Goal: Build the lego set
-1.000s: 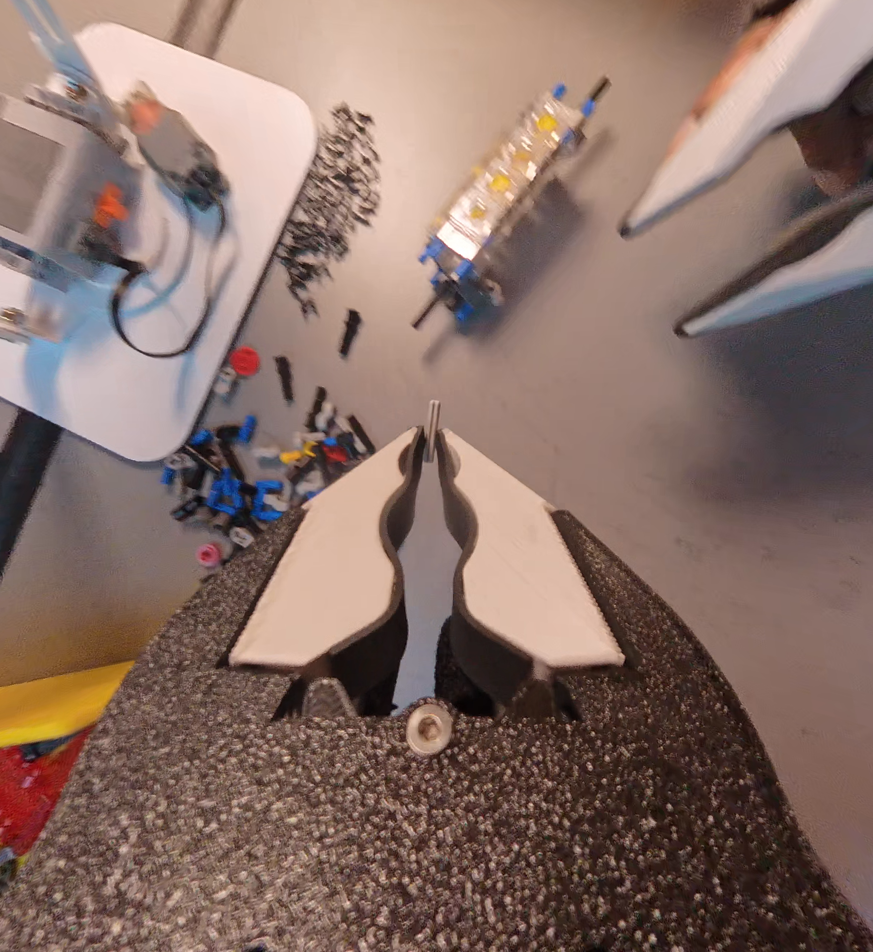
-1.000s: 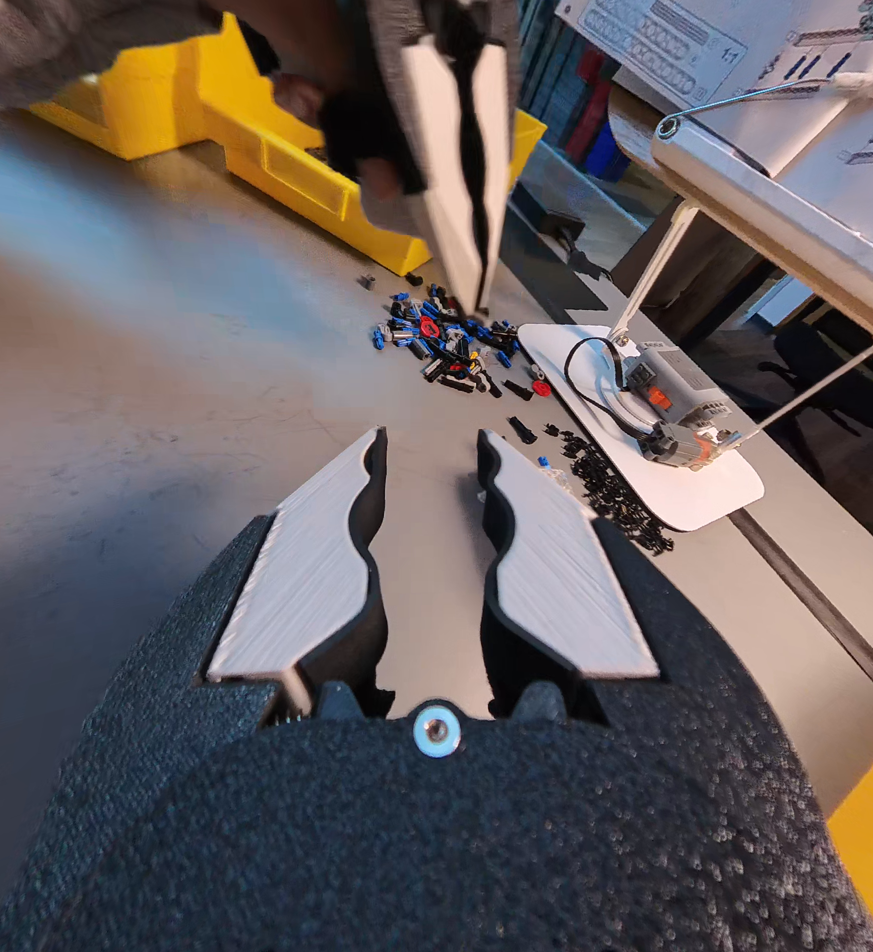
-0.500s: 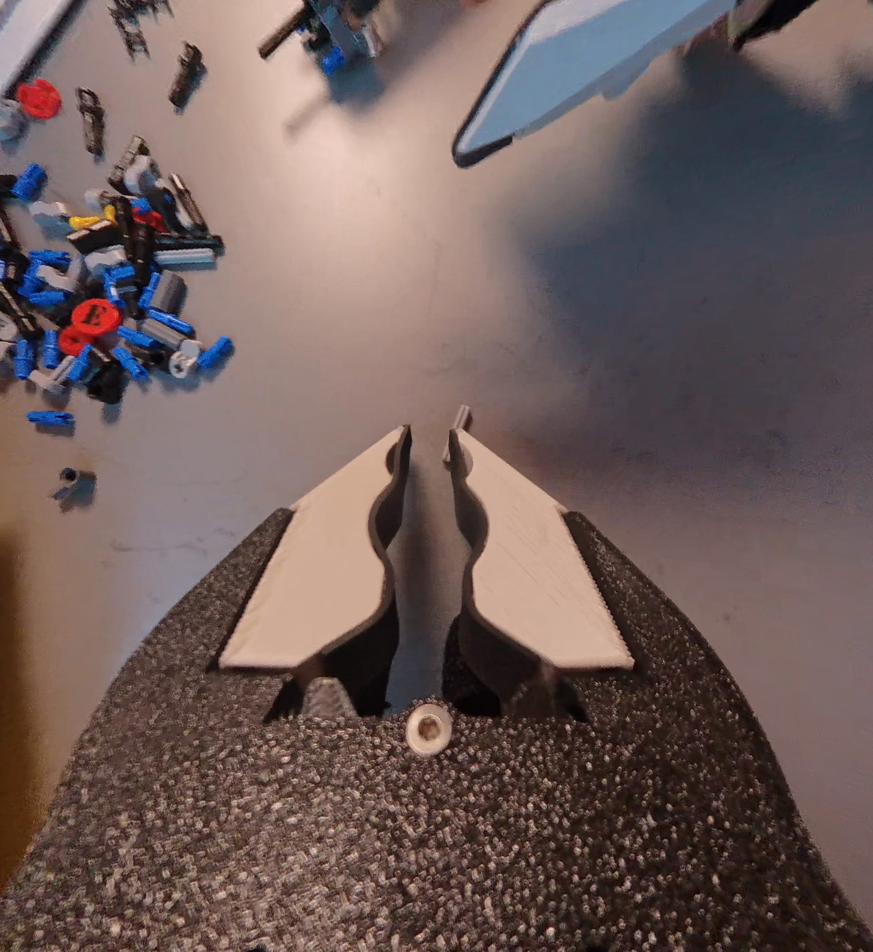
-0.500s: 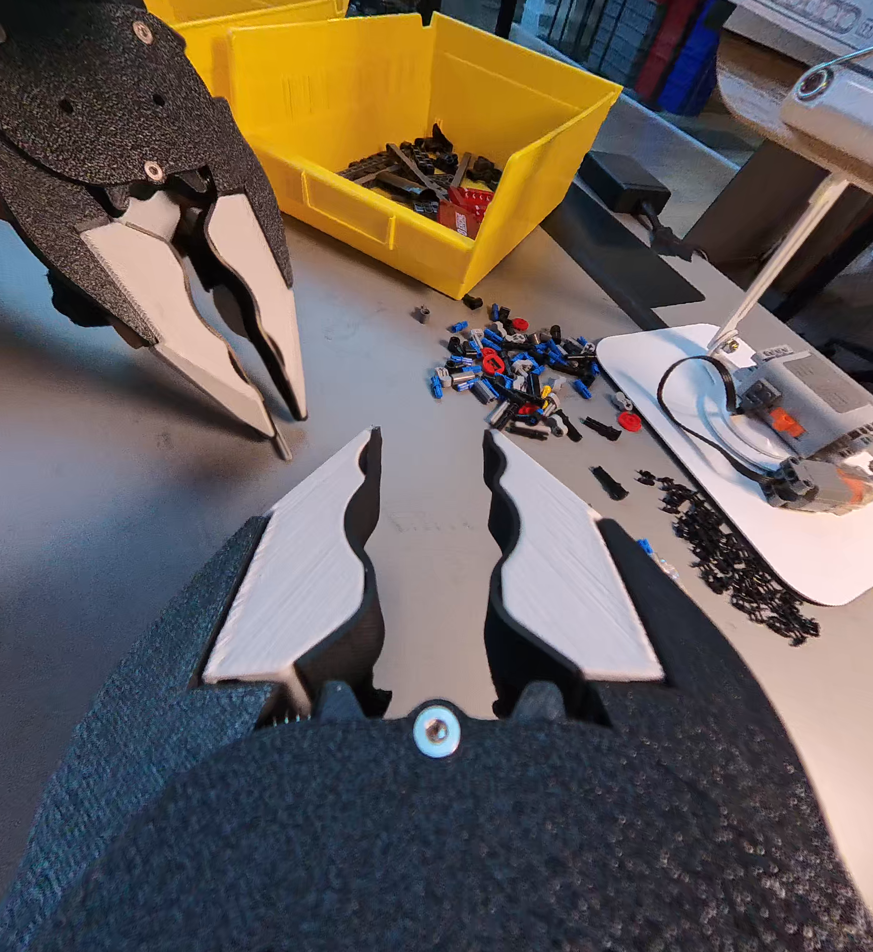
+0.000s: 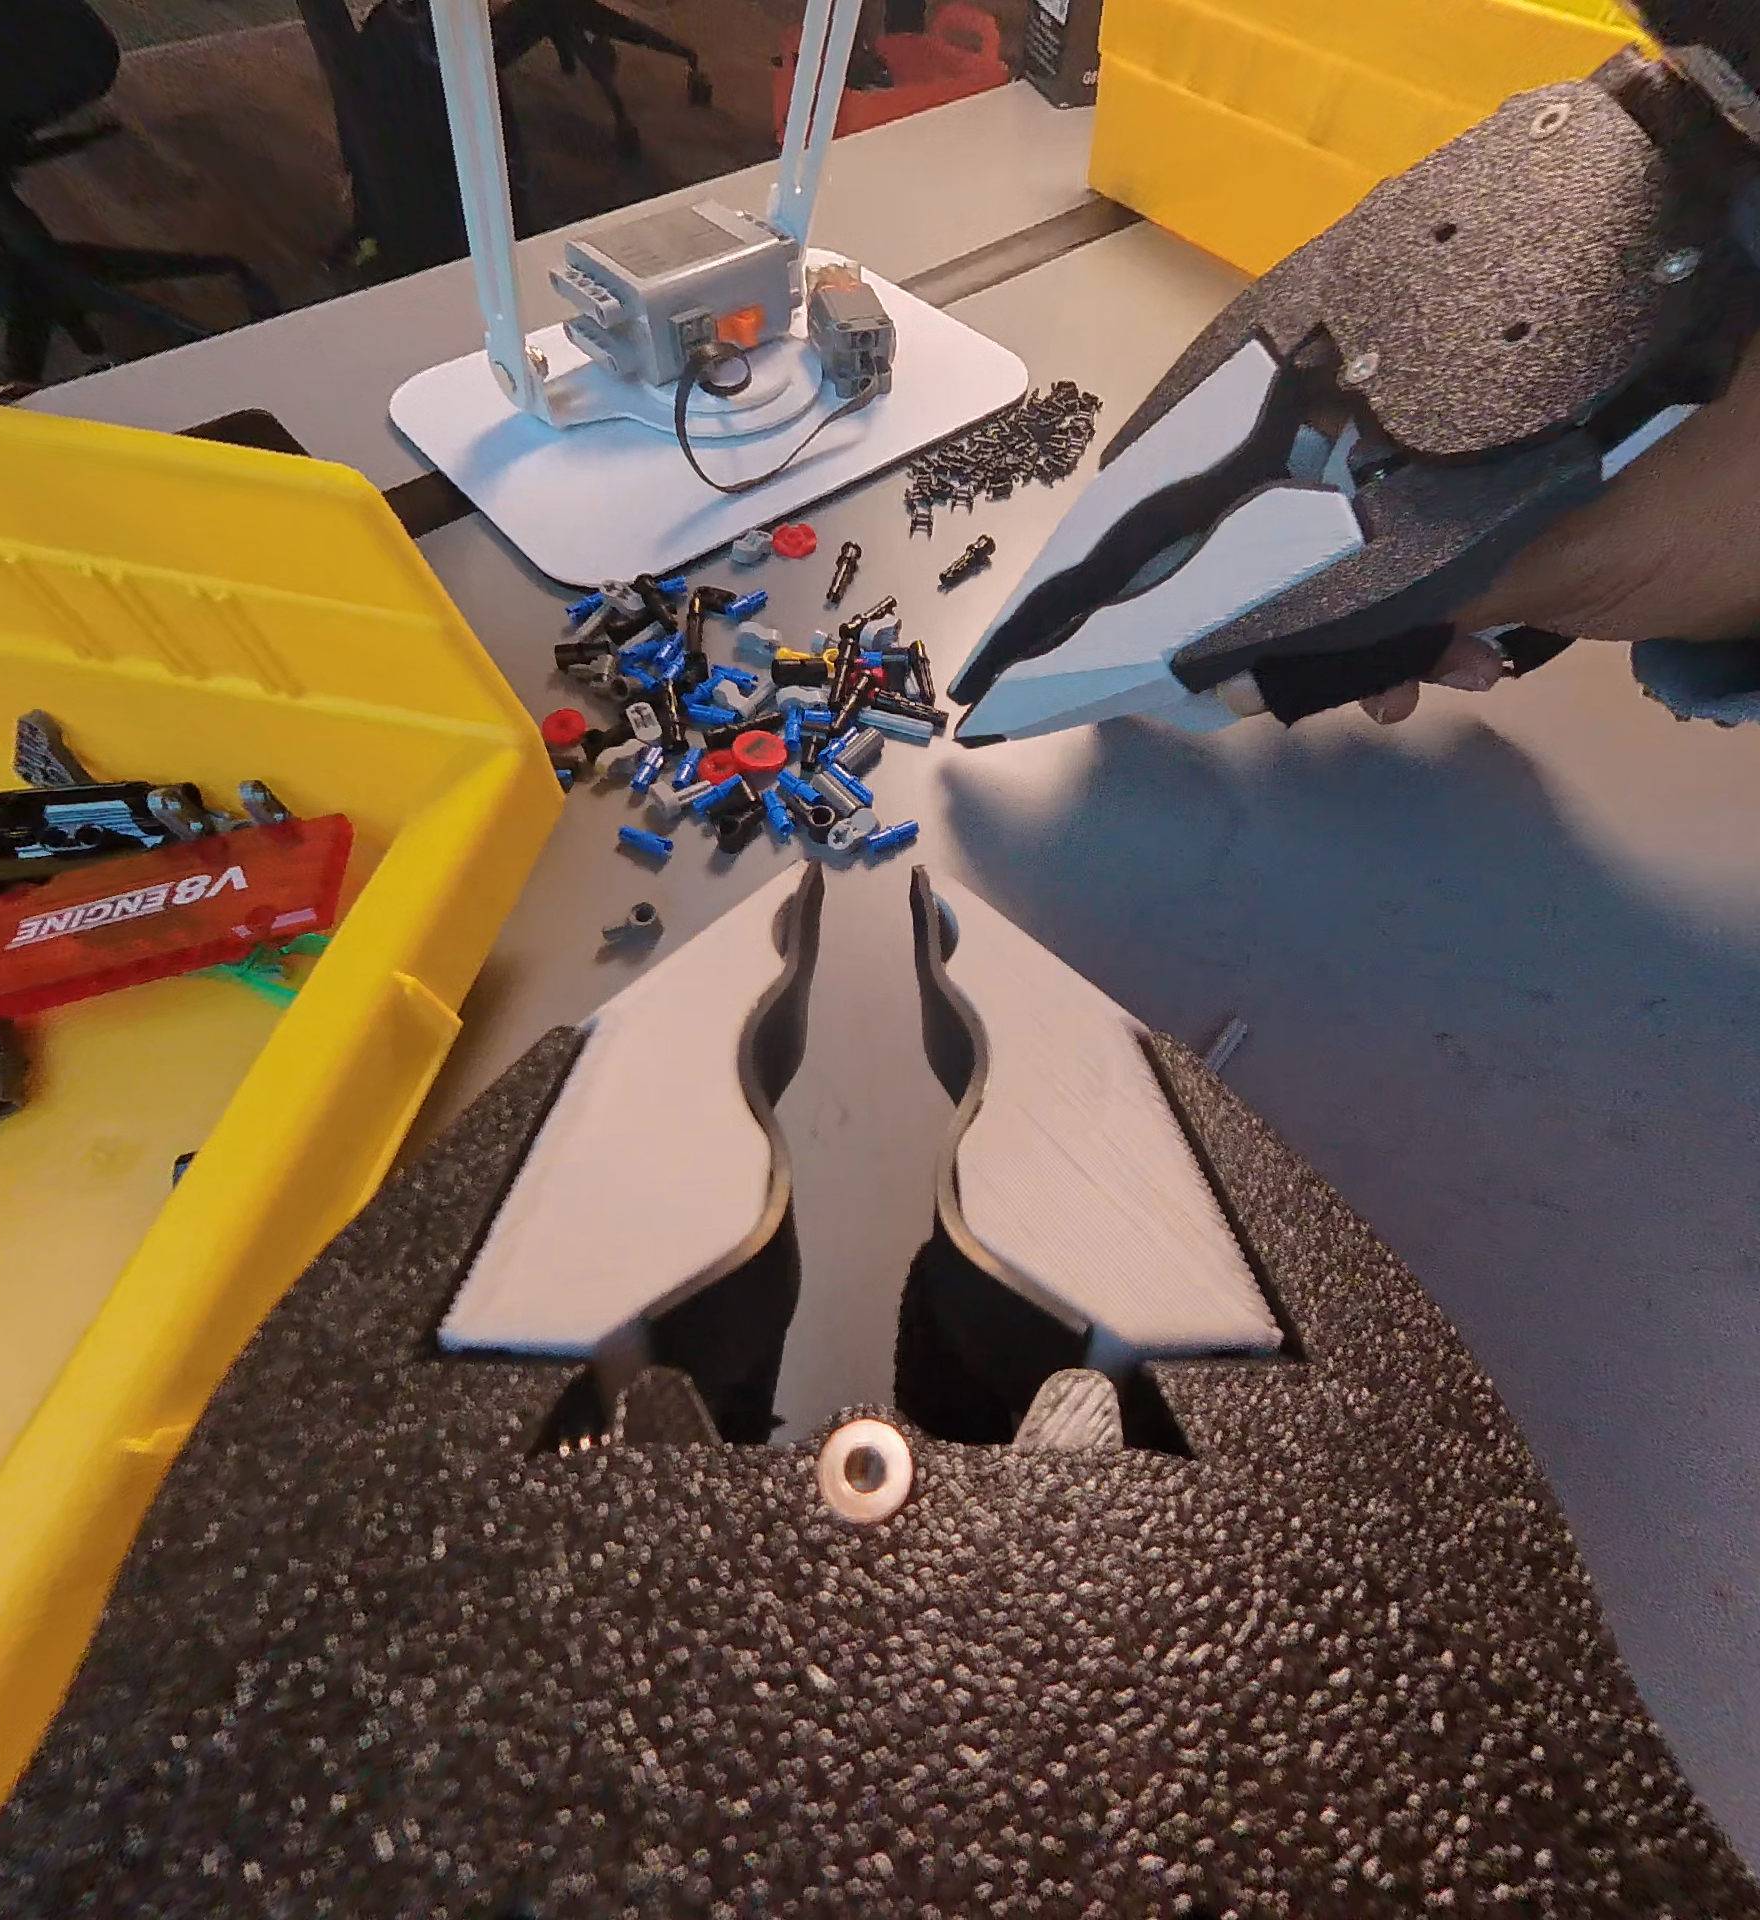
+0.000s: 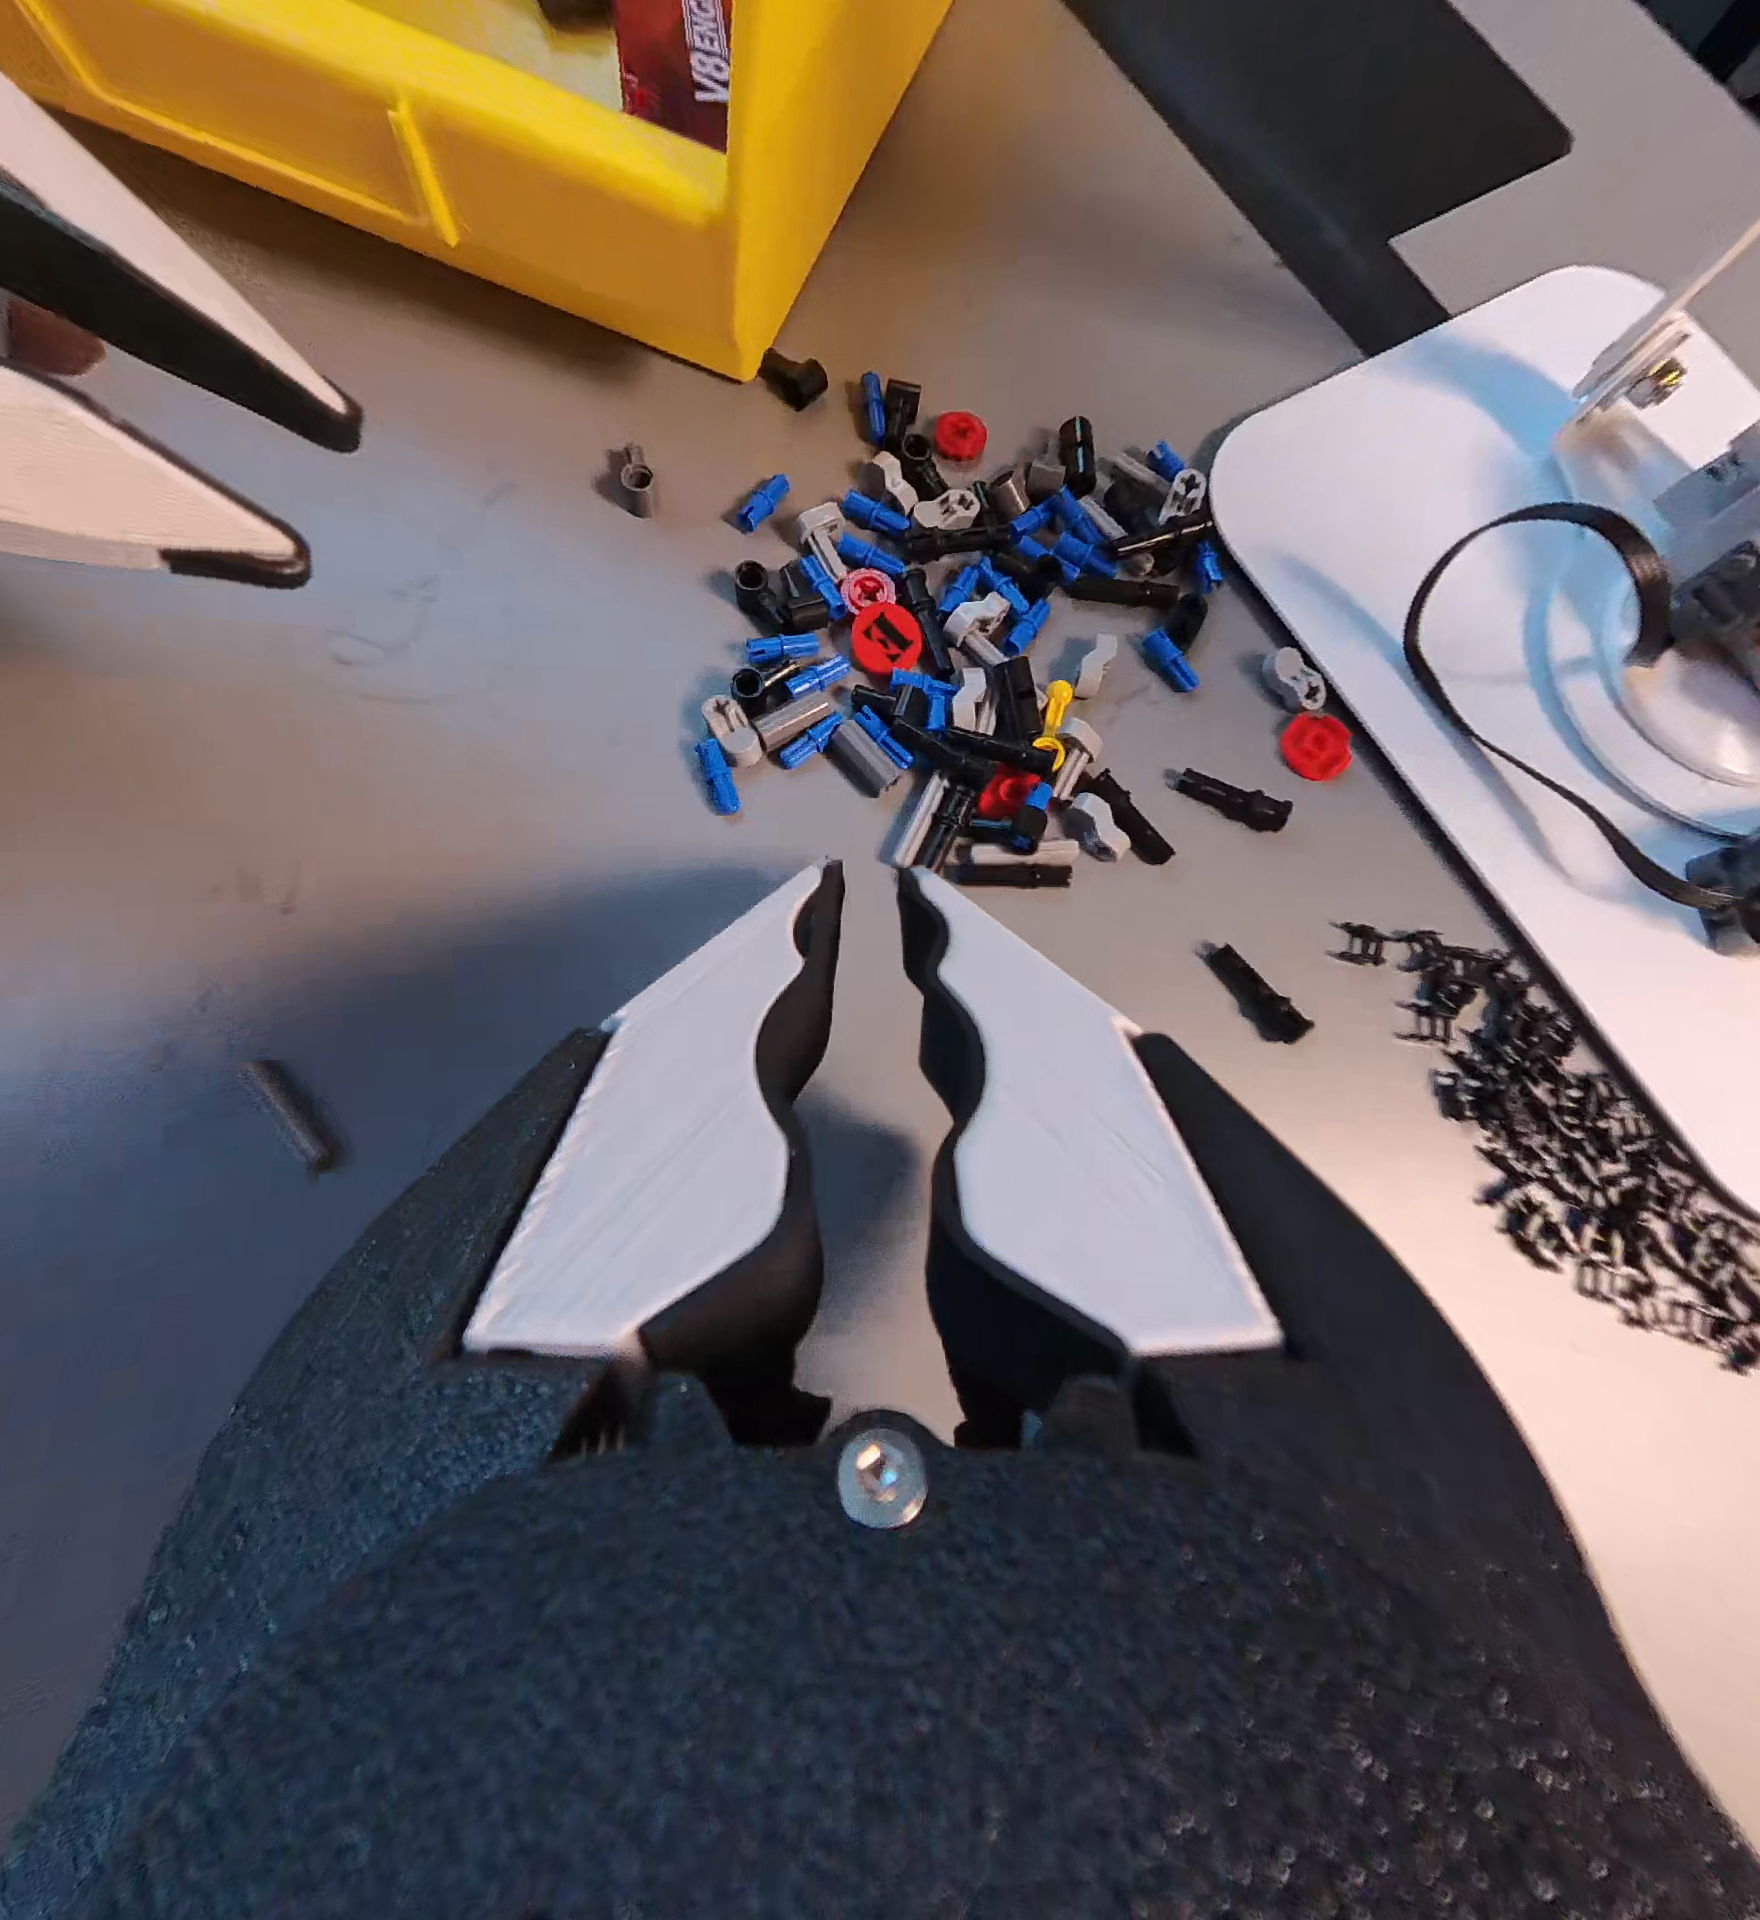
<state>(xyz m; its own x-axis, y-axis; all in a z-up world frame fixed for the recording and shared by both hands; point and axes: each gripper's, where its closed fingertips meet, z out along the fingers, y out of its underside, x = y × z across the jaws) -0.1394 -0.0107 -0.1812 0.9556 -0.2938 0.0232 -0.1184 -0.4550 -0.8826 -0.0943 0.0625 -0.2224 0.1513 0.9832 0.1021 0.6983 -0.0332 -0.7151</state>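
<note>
Both tongs hang empty over the table (image 5: 1478, 1039), left tongs (image 5: 863, 883) and right tongs (image 6: 868, 883) slightly apart, tips nearest the pile of small parts (image 6: 959, 644).

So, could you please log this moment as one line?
left gripper: open, empty | right gripper: open, empty | both near parts pile

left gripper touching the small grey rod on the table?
Apart. Right wrist view: grey rod lies alone on bare table, well clear of left gripper.
</note>
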